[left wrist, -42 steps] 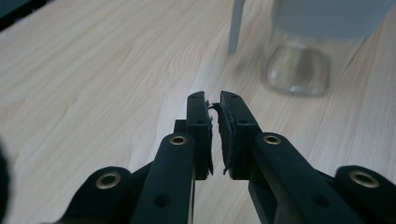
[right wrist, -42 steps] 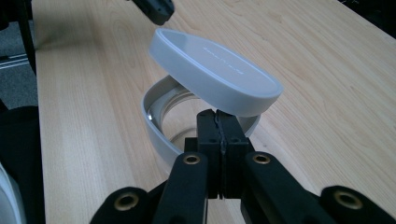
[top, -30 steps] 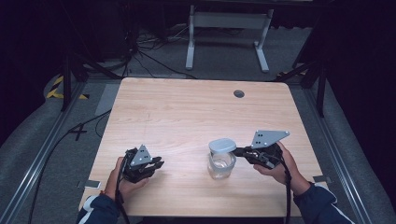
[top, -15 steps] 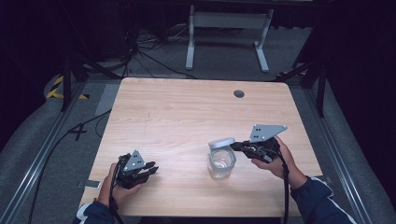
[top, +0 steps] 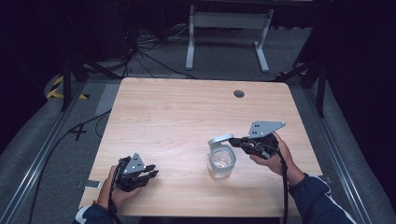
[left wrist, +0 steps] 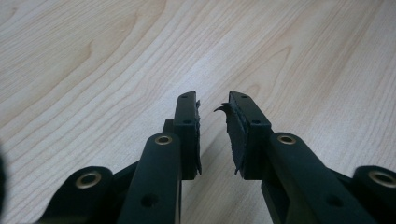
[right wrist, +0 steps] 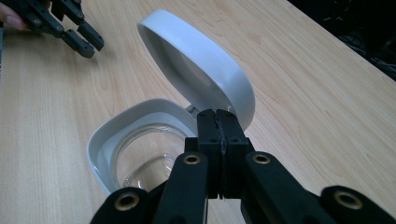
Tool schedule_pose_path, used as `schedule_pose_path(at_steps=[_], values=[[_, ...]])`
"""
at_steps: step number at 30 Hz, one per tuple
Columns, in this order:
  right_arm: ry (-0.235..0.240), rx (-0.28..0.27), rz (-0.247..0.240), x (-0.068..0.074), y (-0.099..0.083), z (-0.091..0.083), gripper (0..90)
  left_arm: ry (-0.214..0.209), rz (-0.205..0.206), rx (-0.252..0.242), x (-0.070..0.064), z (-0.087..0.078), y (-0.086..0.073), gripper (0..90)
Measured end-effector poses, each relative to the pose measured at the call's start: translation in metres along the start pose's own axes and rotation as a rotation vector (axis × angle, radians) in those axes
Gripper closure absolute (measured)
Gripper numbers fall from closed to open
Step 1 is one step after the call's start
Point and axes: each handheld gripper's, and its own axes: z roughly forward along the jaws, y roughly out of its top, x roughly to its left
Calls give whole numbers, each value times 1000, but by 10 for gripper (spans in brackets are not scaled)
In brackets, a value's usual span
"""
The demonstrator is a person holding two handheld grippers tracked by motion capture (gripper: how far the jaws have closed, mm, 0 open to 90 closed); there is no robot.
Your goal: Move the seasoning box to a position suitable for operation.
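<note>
A clear glass jar [top: 221, 162] with a white collar [right wrist: 100, 149] stands on the wooden table [top: 187, 112], right of centre near the front. Its white lid [top: 220, 139] [right wrist: 196, 65] is tilted up over the mouth. My right gripper [top: 234, 141] [right wrist: 217, 122] is shut on the lid's near edge, held from the jar's right side. My left gripper [top: 153, 174] [left wrist: 212, 105] rests low at the front left, well apart from the jar, open with nothing between its jaws. It also appears far off in the right gripper view as my left gripper [right wrist: 84, 39].
A small round grommet hole [top: 239, 94] sits near the table's far edge. A white stand [top: 226, 28] and cables lie on the dark floor beyond. A phone-like slab [top: 88, 184] lies by the front left corner.
My left gripper has drawn back from the jar toward the front left edge. My right gripper has tipped the lid further up off the jar.
</note>
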Motion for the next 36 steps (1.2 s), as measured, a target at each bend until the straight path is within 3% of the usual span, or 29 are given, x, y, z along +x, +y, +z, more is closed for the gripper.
schedule_pose_path(at_steps=[11, 12, 23, 29, 31, 32, 34, 36], values=[[-14, -3, 12, -6, -2, 3, 899, -11, -4, -6, 2, 2, -2, 724], [-14, -3, 11, -6, -2, 3, 899, -12, -20, -6, 2, 3, -3, 719], [-13, -1, 10, -9, -4, 3, 897, -6, -38, -6, 6, 7, -8, 657], [-24, 6, 10, -10, -6, 2, 847, 23, -54, 11, 10, 10, -11, 508], [-31, 11, 6, -10, -6, 1, 817, 46, -38, 25, 11, 12, -12, 439], [-30, 9, 9, -10, -7, 1, 799, 54, -65, 21, 11, 13, -13, 402], [-35, 8, 9, -11, -7, 0, 795, 53, -80, 19, 12, 14, -14, 356], [-34, 8, 11, -11, -8, -2, 772, 75, -101, 33, 12, 14, -13, 244]])
